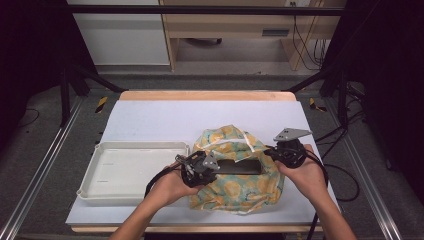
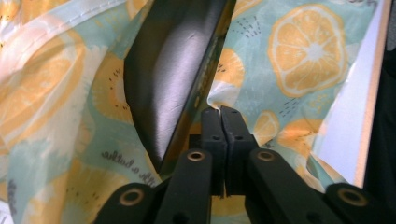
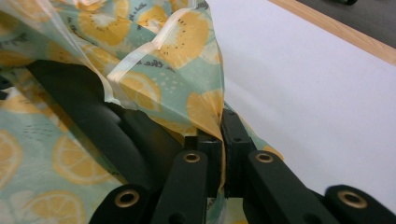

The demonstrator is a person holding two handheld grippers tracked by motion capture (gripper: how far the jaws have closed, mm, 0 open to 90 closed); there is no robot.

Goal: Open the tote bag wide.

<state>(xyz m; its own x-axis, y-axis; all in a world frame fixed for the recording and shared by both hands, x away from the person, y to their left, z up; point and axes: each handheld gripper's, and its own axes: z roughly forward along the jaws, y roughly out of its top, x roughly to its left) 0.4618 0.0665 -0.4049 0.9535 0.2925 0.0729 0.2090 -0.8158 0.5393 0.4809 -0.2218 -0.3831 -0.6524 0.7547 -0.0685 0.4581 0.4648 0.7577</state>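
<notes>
on the white table (image 1: 150,120), lemon-print bag (image 1: 235,192), script partly legible "a bottle", both grippers clamping fabric

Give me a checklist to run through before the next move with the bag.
1. Left tongs shut on the bag edge: ok.
2. Right tongs shut on the opposite edge: ok.
3. Black item sits in the bag's mouth: ok.
4. Black item fully inside: not ok, part shows.
5. Tray stands apart from the bag: ok.
6. Bag handle free of the tongs: cannot tell.
</notes>
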